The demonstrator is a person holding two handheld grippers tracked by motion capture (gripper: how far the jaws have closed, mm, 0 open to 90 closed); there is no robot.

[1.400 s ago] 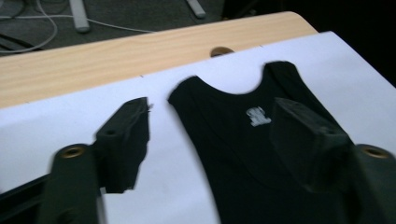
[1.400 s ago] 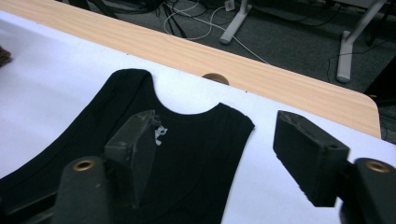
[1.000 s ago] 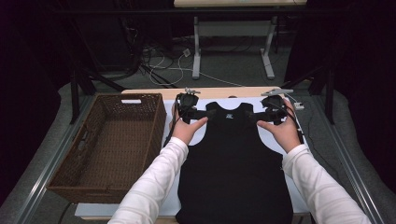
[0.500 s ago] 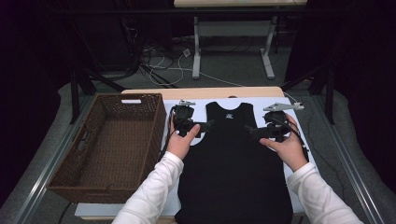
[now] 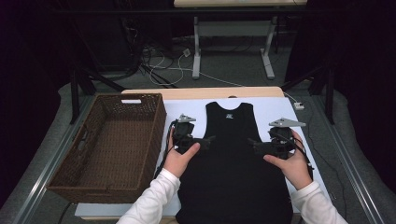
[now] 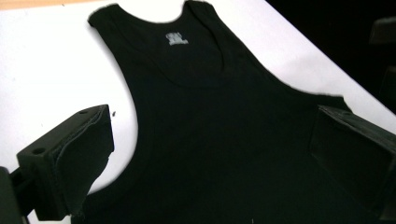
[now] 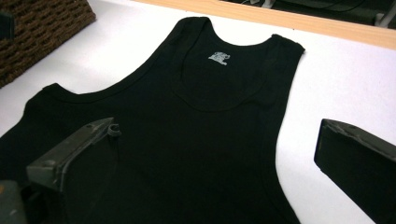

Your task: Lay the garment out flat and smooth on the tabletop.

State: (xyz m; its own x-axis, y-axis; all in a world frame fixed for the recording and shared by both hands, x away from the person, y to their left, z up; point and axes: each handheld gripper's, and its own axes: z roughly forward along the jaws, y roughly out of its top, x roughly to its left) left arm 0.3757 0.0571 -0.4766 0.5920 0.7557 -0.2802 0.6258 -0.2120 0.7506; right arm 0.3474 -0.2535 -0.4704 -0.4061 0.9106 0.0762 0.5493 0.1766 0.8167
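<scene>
1. A black tank top (image 5: pixel 232 158) lies flat and face up on the white-covered table (image 5: pixel 275 109), neck at the far end, hem toward the person at the near edge.
2. An empty brown wicker basket (image 5: pixel 109 147) stands on the left part of the table, just beside the garment.
3. The left gripper (image 5: pixel 205 140) sits at the tank top's left side, below the armhole, pointing right toward the middle. Its fingers (image 6: pixel 77 161) stand wide apart, one over white table and one over black cloth, holding nothing.
4. The right gripper (image 5: pixel 254 143) mirrors it at the right side, pointing left. Its fingers (image 7: pixel 355 163) are also wide apart and empty.
5. A second ago both grippers were farther away, at the shoulder straps. They have since come nearer the person, down along the armholes to the sides of the body.
6. This suggests the straps are laid out and the next grasp will be at the side seams, probably to fold the tank top; whether a finger already touches the cloth is hard to tell.
</scene>
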